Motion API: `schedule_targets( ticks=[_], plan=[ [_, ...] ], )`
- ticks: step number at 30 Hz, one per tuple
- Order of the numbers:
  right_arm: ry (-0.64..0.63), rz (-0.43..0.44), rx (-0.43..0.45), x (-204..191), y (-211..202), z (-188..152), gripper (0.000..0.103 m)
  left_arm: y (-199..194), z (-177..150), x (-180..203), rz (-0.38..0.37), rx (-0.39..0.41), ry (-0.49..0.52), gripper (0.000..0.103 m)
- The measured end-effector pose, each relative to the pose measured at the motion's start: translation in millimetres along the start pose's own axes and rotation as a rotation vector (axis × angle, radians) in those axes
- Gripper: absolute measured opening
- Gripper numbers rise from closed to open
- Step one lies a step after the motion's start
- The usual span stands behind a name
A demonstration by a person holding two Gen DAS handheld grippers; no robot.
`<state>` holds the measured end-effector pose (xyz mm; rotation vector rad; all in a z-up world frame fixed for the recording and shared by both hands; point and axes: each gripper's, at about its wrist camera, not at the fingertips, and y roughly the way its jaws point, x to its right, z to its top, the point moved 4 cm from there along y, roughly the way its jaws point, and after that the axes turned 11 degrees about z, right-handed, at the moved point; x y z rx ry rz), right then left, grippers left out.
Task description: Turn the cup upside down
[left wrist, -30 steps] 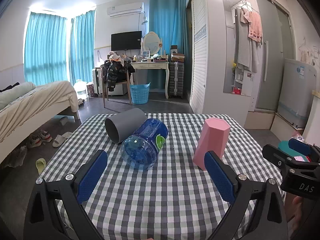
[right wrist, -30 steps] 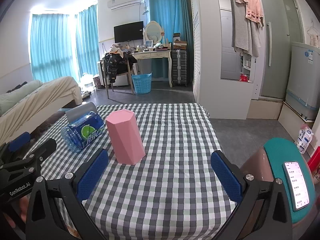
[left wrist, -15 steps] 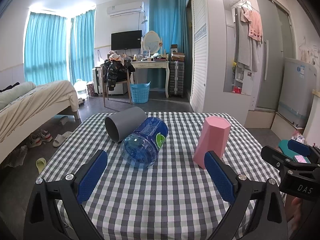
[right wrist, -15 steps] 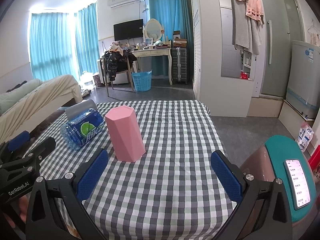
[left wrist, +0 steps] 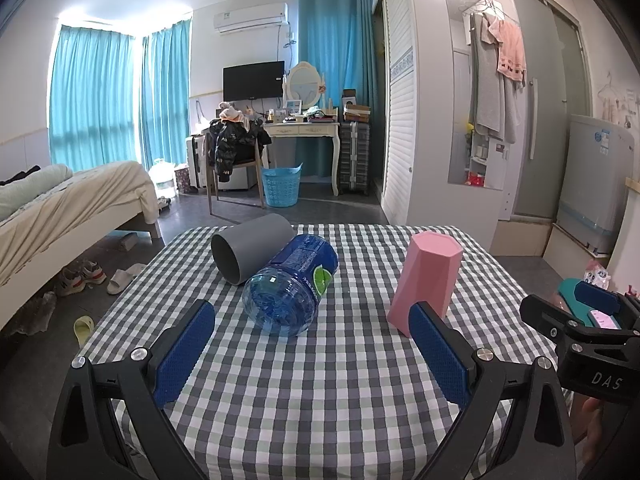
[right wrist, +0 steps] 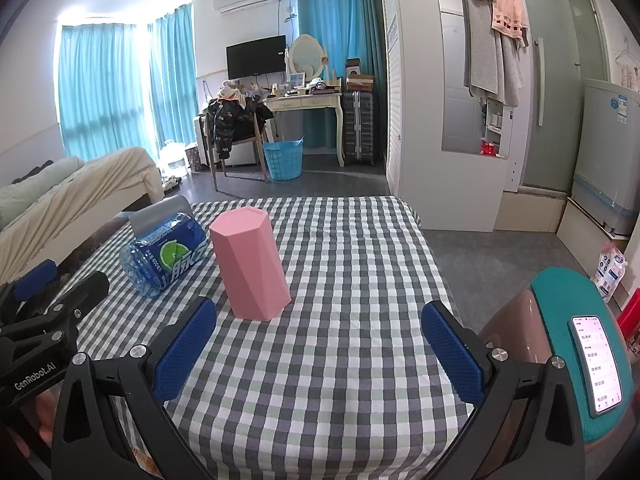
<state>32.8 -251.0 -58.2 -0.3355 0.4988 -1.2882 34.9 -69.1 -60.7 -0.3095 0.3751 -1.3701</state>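
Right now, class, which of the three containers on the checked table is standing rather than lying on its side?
The pink faceted cup. The grey cup and blue bottle both lie on their sides.

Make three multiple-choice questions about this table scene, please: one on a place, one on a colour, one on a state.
1. Where does the blue bottle lie on the checked table?
A. against the grey cup
B. on top of the pink cup
C. on the floor

2. What colour is the cup that stands?
A. grey
B. pink
C. green

3. How is the left gripper?
A. shut on the bottle
B. shut on a cup
C. open, holding nothing

Answers: 1 A, the bottle lies beside the grey cup, touching it. 2 B, the pink one stands; the grey one lies on its side. 3 C, its blue pads are wide apart over the cloth.
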Motion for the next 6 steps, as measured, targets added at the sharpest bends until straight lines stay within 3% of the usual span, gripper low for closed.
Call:
schedule_targets(
  ticks=[6],
  plan=[
    [0.000,0.000,0.001,0.1,0.1,0.0,0.103,0.6,-0.9,-0.3,0.002,-0.004,0.001,0.100]
  ],
)
